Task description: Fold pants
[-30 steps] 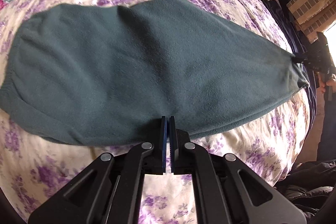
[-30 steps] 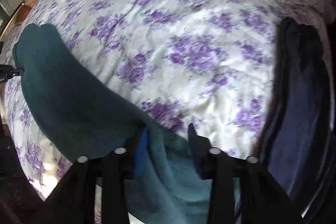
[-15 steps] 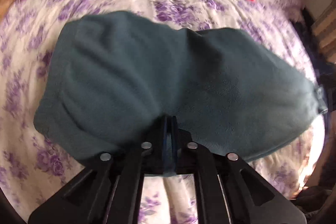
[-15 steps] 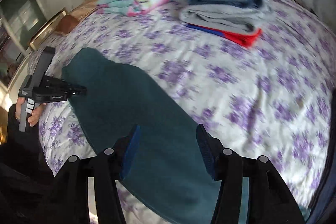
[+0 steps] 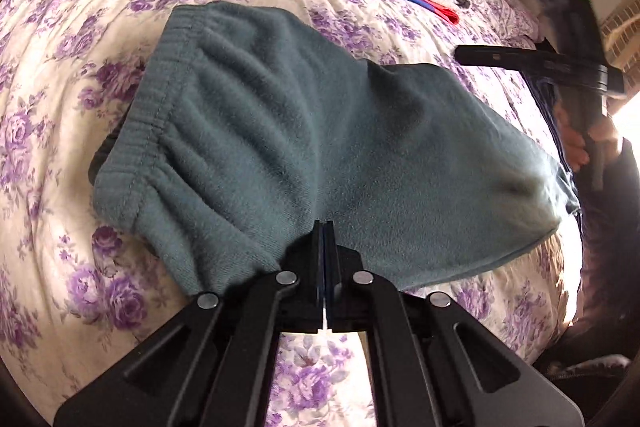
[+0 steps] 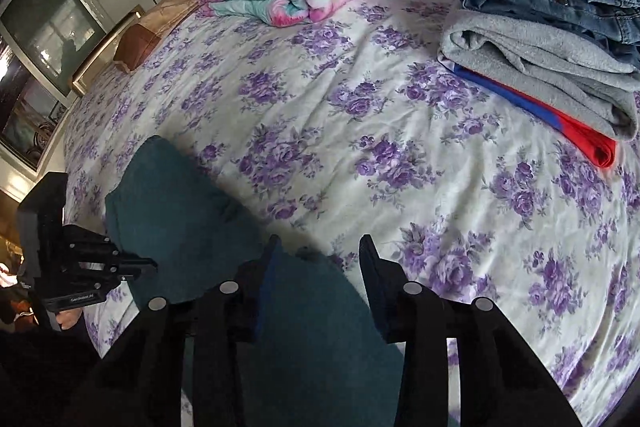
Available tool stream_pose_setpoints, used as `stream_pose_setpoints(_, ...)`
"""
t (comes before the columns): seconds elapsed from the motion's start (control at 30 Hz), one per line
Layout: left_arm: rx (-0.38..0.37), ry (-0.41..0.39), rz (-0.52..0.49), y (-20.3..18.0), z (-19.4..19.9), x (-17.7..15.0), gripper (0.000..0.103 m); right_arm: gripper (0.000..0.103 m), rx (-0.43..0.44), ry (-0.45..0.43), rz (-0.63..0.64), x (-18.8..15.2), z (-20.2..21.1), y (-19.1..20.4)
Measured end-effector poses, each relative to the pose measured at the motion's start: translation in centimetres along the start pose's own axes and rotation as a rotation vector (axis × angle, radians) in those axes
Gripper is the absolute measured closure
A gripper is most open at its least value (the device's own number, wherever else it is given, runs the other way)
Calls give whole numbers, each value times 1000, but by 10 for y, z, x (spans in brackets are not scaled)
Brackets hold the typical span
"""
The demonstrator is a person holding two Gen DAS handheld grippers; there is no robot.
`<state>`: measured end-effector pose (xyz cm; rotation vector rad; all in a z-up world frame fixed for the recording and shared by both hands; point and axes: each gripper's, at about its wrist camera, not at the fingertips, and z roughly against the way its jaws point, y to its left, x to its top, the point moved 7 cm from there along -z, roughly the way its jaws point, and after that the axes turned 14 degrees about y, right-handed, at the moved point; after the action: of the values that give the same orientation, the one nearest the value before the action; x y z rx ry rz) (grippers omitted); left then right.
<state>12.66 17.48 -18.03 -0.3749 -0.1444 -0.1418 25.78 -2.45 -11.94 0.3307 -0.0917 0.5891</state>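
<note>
Fingers [image 5: 318,247] on the left gripper [image 5: 324,227] are pinched tight on the teal pants [image 5: 320,147]' near edge. Right gripper [image 6: 316,251] fingers are closing, fabric loose between them; pants lie folded on the floral bed [image 6: 400,147]

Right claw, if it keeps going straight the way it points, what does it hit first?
Most likely the teal pants, which lie between the closing fingers of the right claw; the bedspread lies just past them, though depth is unclear.
</note>
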Motion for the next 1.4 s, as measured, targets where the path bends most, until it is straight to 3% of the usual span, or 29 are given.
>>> stream_pose_setpoints(0.23,-43,-8,-30,0,-1,1,101,63,-65,49,91,-25,-19,28)
stream_pose_setpoints(0.37,-64,-12,-33,1,-1,0,101,62,-9,112,123,-40,-29,46)
stream_pose_setpoints(0.47,-65,-13,-35,1,-1,0,101,59,-18,123,158,-45,-31,56)
stream_pose_setpoints(0.77,-53,-17,-42,-2,-2,1,101,57,73,123,134,-21,-44,52)
stream_pose_setpoints(1.03,-50,-21,-42,-2,-3,1,101,59,-11,138,123,-41,-26,27)
stream_pose_setpoints(1.1,-49,-21,-44,-2,-3,2,101,58,12,162,117,-48,-30,20)
stream_pose_setpoints(1.2,-38,-22,-49,-4,-3,2,101,38,109,169,150,-41,-35,28)
stream_pose_setpoints(1.27,-31,-22,-52,-4,-4,2,101,38,162,146,161,-26,-40,36)
stream_pose_setpoints(1.4,-47,-22,-46,-3,-4,3,101,41,143,92,188,-5,-39,42)
